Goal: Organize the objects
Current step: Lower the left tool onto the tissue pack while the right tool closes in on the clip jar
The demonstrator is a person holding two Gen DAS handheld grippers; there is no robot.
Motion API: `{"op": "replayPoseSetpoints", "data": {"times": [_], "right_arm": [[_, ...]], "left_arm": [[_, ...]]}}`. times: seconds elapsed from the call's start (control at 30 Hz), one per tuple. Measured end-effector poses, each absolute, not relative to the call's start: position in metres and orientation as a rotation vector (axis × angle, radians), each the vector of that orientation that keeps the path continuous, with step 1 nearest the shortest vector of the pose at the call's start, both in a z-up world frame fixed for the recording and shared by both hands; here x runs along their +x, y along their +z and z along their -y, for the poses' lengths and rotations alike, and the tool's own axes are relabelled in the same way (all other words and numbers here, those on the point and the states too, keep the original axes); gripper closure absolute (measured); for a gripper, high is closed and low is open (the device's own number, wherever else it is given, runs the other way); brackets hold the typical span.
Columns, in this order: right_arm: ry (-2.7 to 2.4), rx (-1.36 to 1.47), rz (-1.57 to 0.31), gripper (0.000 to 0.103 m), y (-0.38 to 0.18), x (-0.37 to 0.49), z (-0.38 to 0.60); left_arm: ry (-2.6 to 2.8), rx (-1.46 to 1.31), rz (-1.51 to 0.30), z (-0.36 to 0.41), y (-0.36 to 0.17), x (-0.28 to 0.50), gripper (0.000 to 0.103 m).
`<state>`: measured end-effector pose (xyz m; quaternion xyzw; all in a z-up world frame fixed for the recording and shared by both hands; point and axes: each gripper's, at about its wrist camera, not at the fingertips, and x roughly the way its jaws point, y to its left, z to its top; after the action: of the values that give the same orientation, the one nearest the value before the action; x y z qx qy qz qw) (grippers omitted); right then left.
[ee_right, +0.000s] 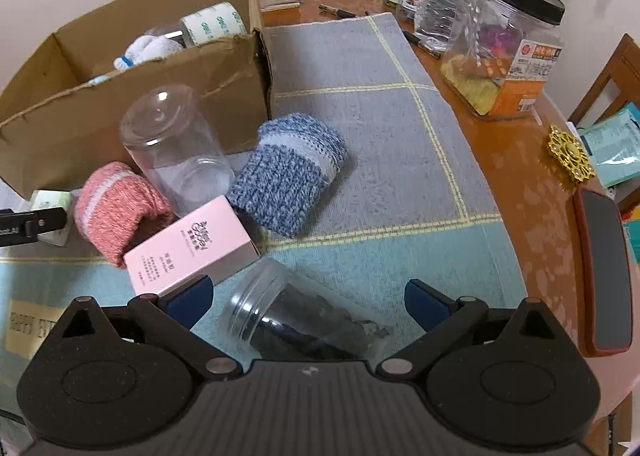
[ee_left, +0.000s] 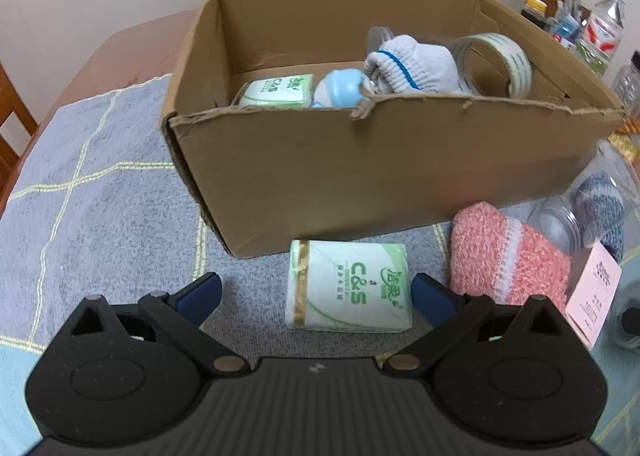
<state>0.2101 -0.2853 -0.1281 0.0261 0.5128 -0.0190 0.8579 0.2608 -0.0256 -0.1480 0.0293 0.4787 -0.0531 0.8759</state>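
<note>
By box (ee_left: 360,176): tissue pack (ee_left: 348,286), pink sock (ee_left: 504,252).

box (ee_left: 360,176): 12 o'clock on the mat (ee_left: 80,176)
in it: tissue pack (ee_left: 276,90), bottle (ee_left: 340,90), glove (ee_left: 416,64), tape roll (ee_left: 496,60)
loose tissue pack (ee_left: 348,286): just in front of box
sock (ee_left: 508,252): 3 o'clock of that pack, touching the clear jar (ee_left: 576,216)

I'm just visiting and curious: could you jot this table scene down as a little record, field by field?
Left gripper: open, empty, tissue pack between its fingers
Right gripper: open, empty, over a lying jar
Cardboard box: holds tissue pack, white sock, tape roll
Outside box: pink sock, blue sock, pink carton, clear jar
Surface: checked cloth
</note>
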Motion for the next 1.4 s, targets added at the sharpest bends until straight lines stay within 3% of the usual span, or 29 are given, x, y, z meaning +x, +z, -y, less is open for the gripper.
{"op": "replayPoseSetpoints", "data": {"times": [0.53, 1.07, 1.4], "right_arm": [[-0.136, 0.117, -1.116, 0.0, -0.139, 0.174, 0.309], [0.048, -0.038, -1.069, 0.0, -0.142, 0.188, 0.309], [0.151, 0.031, -1.077, 0.0, -0.135, 0.206, 0.301]], "left_arm": [[-0.146, 0.12, -1.014, 0.03, -0.158, 0.263, 0.002], [-0.137, 0.078, -1.01, 0.032, -0.16, 0.265, 0.004], [-0.17, 0.081, -0.994, 0.047, -0.158, 0.27, 0.015]]}}
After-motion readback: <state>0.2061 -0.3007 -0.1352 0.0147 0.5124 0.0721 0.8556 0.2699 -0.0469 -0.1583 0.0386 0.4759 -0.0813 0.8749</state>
